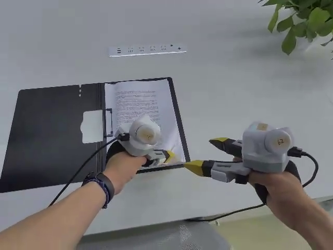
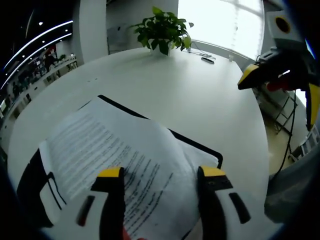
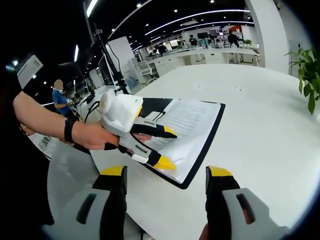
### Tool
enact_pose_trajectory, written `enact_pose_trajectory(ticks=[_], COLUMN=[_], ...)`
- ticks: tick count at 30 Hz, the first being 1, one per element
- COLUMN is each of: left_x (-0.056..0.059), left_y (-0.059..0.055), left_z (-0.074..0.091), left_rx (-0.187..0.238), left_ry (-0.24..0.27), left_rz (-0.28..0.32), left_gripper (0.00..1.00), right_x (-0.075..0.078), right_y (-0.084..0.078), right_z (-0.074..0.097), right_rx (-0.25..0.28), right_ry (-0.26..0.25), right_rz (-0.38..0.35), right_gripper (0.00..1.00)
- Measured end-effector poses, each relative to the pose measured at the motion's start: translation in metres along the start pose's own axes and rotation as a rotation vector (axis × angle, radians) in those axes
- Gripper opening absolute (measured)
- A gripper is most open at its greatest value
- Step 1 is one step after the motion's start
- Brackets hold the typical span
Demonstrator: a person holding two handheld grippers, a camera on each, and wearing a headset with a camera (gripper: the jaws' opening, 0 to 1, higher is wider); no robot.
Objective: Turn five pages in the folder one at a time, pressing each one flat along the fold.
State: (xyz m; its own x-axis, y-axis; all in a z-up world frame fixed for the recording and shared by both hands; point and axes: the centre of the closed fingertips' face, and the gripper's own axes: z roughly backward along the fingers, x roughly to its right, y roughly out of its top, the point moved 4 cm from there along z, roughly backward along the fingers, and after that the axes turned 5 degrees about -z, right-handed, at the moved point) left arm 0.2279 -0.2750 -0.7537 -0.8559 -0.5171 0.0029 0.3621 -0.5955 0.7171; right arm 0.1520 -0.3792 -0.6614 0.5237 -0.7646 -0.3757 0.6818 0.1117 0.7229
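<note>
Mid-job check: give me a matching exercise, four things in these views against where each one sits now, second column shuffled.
Things:
1. left gripper
2. right gripper
3. power strip
4. plant

Places:
A. at the far right of the table
B. over the near corner of the printed page, jaws open
C. on the table beyond the folder
D. over bare table to the right of the folder, jaws open

Pairs: 1-B, 2-D, 3-C, 4-A
</note>
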Motion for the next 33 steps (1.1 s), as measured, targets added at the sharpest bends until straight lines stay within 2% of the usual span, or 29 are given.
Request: enact_pose_trajectory(ticks=[6,20,24,33], left_x=[0.000,0.000,0.000,0.001], left_y=[0.000,0.000,0.000,0.000], left_z=[0.000,0.000,0.000,0.001], left_rx=[-0.001,-0.003,-0.002,-0.005], left_ry=[0.000,-0.003,-0.002,-0.003], left_rz=[-0.002,0.002,0.008,0.009], left_gripper=[0.59,0.59,0.60,0.60], right_x=[0.007,0.022,0.024,0.024], right_y=[0.005,0.015,0.014,0.010], right_z=[-0.017,-0.050,-0.058,-0.078], right_rx=[0.008,-0.015,-0.011,-0.040], right_ry=[0.019,0.054,0.061,0.081], right_rz=[-0.009,-0.032,-0.060,-0.100], right_gripper=[0.56,0.53,0.52,0.50])
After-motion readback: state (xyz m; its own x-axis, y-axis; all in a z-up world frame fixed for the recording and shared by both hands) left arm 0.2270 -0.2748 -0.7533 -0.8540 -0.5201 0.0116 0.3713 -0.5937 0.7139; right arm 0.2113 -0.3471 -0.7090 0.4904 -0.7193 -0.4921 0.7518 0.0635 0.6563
